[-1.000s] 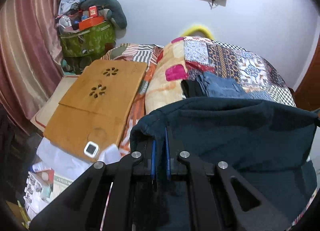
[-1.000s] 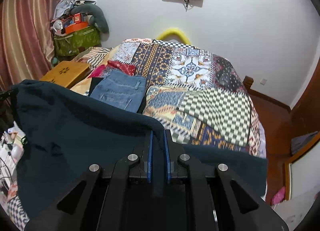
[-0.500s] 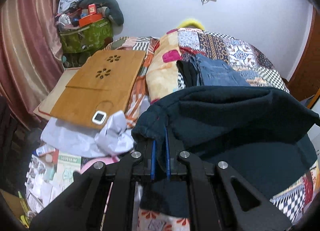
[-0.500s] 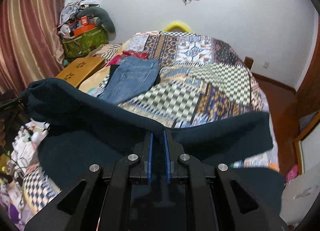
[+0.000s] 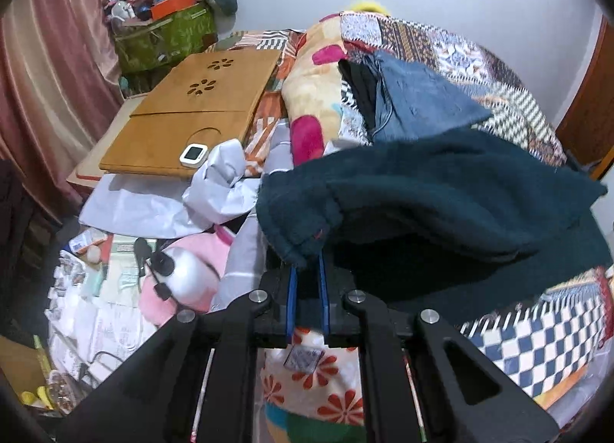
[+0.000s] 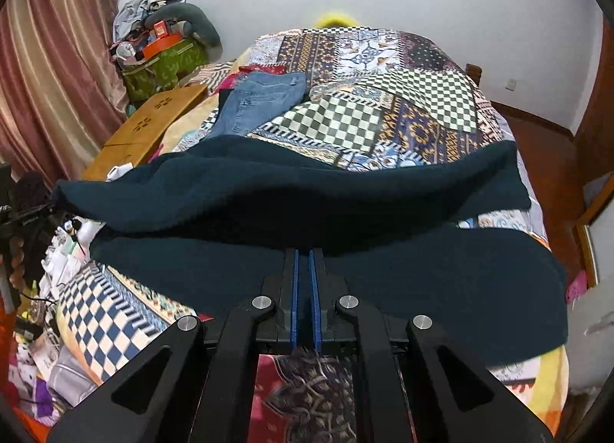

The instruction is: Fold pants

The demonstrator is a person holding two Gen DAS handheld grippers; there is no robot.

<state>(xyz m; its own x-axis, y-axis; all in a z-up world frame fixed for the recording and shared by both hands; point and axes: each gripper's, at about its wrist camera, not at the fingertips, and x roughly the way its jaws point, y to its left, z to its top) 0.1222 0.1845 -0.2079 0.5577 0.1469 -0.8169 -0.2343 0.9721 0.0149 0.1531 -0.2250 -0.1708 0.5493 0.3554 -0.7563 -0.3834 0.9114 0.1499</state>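
The left gripper (image 5: pixel 306 264) has its blue-lined fingers pinching one corner of a pair of dark teal pants (image 5: pixel 441 189). From that corner the fabric stretches away to the gripper's right, sagging in a soft fold over a lower layer of the same cloth that lies on the bed (image 5: pixel 537 343).

The right gripper (image 6: pixel 303 257) has its fingers pressed close together on the near edge of the dark teal pants (image 6: pixel 307 193). Whether cloth lies between the pads is hidden by the dark fabric, though the raised fold runs straight to the fingertips. The fold spans the view just ahead of this gripper, lifted above the flat layer that spreads on both sides of it.

Ahead of both grippers, blue jeans (image 6: pixel 264 101) lie folded on the patchwork quilt (image 6: pixel 403 97). Ahead and to the left of the left gripper, a wooden lap desk (image 5: pixel 192 113) rests at the bed's edge with a small white device (image 5: pixel 194 154) on its near corner. Crumpled white paper (image 5: pixel 215 189) lies beside it, and a pink and white plush toy (image 5: pixel 184 278) sits just left of that gripper.
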